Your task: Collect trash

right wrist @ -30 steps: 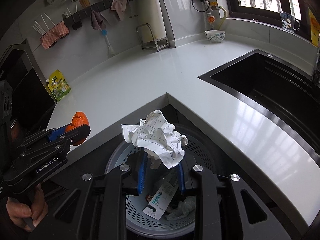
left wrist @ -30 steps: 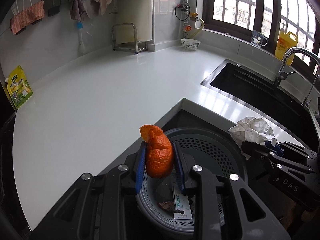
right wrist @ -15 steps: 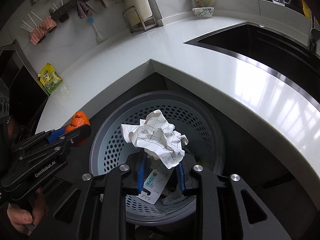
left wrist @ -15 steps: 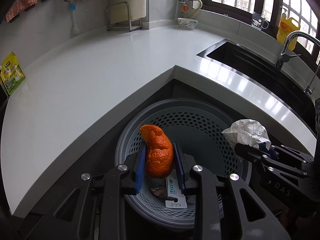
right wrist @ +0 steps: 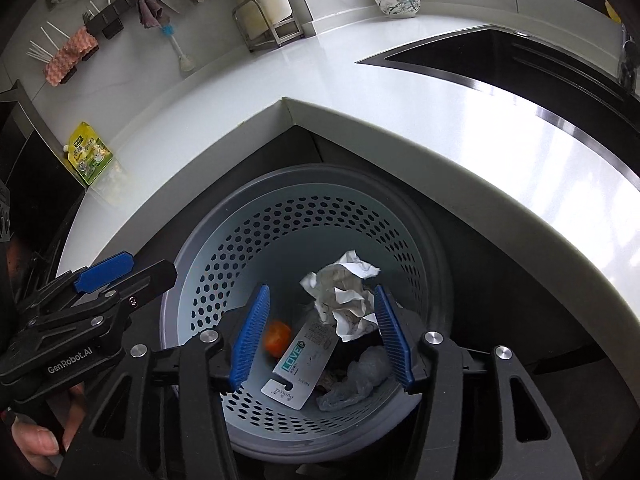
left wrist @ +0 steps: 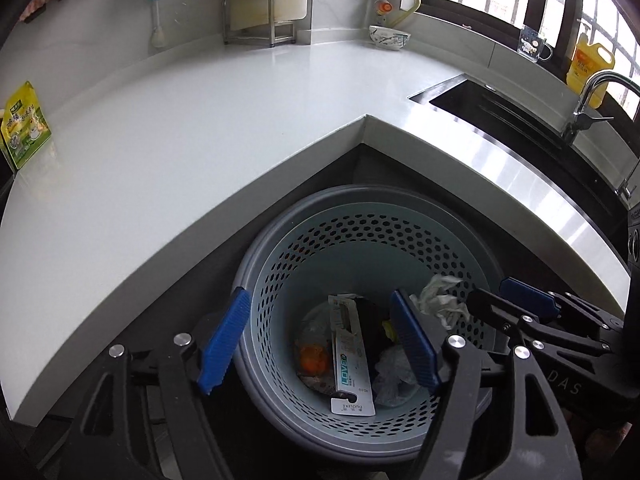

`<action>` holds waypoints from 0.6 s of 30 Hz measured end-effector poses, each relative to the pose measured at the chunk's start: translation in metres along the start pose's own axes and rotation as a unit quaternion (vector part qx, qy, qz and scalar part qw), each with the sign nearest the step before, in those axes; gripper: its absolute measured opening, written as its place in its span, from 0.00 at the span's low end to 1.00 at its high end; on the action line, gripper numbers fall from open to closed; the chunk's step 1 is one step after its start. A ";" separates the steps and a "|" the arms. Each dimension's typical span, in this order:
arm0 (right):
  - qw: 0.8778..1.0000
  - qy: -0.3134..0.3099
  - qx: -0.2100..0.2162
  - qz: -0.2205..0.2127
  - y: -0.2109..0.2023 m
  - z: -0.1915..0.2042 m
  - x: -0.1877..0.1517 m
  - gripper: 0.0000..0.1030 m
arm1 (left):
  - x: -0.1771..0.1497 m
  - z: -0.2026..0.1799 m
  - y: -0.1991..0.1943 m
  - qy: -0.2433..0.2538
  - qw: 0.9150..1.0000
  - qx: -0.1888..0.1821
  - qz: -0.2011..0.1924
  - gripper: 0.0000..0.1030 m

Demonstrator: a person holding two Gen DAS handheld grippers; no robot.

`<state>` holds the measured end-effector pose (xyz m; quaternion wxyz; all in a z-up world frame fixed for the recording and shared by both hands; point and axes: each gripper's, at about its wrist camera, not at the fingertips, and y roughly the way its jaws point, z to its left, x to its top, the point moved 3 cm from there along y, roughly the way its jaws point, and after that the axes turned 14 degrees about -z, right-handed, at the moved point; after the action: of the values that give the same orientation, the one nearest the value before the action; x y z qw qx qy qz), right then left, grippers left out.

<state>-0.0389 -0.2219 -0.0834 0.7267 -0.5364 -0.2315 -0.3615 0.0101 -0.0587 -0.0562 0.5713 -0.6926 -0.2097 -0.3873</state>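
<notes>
Lettering first: "GenRobot.AI" in white runs along the black body of the left gripper (right wrist: 105, 276) as the right wrist camera sees it, and "DAS" shows faintly on the right gripper (left wrist: 502, 300) in the left wrist view. Down in the round grey-blue perforated plastic bin (right wrist: 280, 216), a white card package (right wrist: 300, 364) reads "LOVE" in teal, with more print too small to make out.

Both grippers hang over the bin's mouth, ribbed blue pads on black frames, and both sets of jaws have just been opening. The left one's fingers stand wide apart, nothing between them. The right one's fingers are apart too; the crumpled white paper ball (right wrist: 344, 298) sits in the gap, by the right-hand pad, though whether it still touches that pad I cannot tell.

The bumpy orange peel (right wrist: 277, 336) lies on the bin floor beside the card package. A clear crinkled plastic scrap (right wrist: 360, 376) lies there as well.

Behind, a glossy white stone countertop (left wrist: 200, 128) wraps the corner, a yellow-green printed pouch (left wrist: 25, 126) at its left end, its writing unreadable.
</notes>
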 end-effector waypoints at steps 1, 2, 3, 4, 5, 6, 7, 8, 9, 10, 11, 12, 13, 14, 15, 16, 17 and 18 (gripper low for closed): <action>1.000 0.002 0.000 0.000 0.000 0.000 0.000 0.51 | -0.001 0.001 0.001 -0.001 1.000 0.000 0.002 0.69; 1.000 0.003 0.000 -0.001 -0.001 -0.001 0.000 0.51 | -0.001 0.001 0.002 -0.003 1.000 0.000 0.005 0.69; 1.000 0.003 0.000 0.000 -0.001 -0.001 0.000 0.51 | -0.002 0.002 0.003 -0.005 1.000 0.001 0.007 0.69; 1.000 0.003 0.000 0.000 -0.001 -0.001 0.000 0.51 | -0.001 0.002 0.004 -0.005 1.000 0.002 0.009 0.69; 1.000 0.003 -0.001 0.002 -0.001 -0.001 0.000 0.51 | -0.001 0.002 0.004 -0.005 1.000 0.004 0.009 0.69; 1.000 0.003 -0.002 0.003 0.000 0.000 -0.001 0.51 | -0.001 0.002 0.004 -0.005 1.000 0.006 0.008 0.70; 1.000 0.004 -0.002 0.004 0.000 0.000 -0.001 0.51 | -0.001 0.002 0.004 -0.004 1.000 0.007 0.008 0.71; 1.000 0.004 -0.002 0.005 0.001 0.000 -0.001 0.51 | -0.001 0.002 0.005 -0.005 1.000 0.009 0.008 0.72; 1.000 0.004 -0.002 0.006 0.003 0.000 0.000 0.51 | -0.001 0.003 0.004 -0.005 1.000 0.011 0.007 0.73; 1.000 0.003 -0.002 0.007 0.004 0.001 0.000 0.51 | -0.001 0.003 0.004 -0.005 1.000 0.013 0.007 0.74; 1.000 0.001 -0.003 0.007 0.004 0.001 0.000 0.51 | -0.001 0.004 0.004 -0.006 1.000 0.014 0.007 0.74; 1.000 -0.001 -0.005 0.006 0.004 0.001 0.000 0.51 | -0.001 0.005 0.004 -0.007 1.000 0.015 0.007 0.74; 1.000 -0.003 -0.006 0.005 0.004 0.001 0.000 0.51 | -0.001 0.006 0.005 -0.008 1.000 0.016 0.008 0.74; 1.000 -0.005 -0.008 0.005 0.004 0.001 0.001 0.51 | -0.001 0.006 0.005 -0.009 1.000 0.017 0.008 0.74; 1.000 -0.006 -0.009 0.004 0.004 0.001 0.001 0.51 | -0.001 0.007 0.005 -0.010 1.000 0.018 0.008 0.75; 1.000 -0.007 -0.010 0.004 0.004 0.000 0.001 0.51 | 0.000 0.007 0.005 -0.010 1.000 0.018 0.008 0.75; 1.000 -0.006 -0.010 0.004 0.004 0.000 0.001 0.51 | 0.000 0.007 0.005 -0.010 1.000 0.020 0.007 0.76; 1.000 -0.005 -0.011 0.003 0.004 0.000 0.002 0.52 | 0.000 0.007 0.005 -0.010 1.000 0.021 0.006 0.76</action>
<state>-0.0349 -0.2222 -0.0845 0.7208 -0.5469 -0.2298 -0.3586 0.0155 -0.0531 -0.0595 0.5860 -0.6857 -0.2190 -0.3721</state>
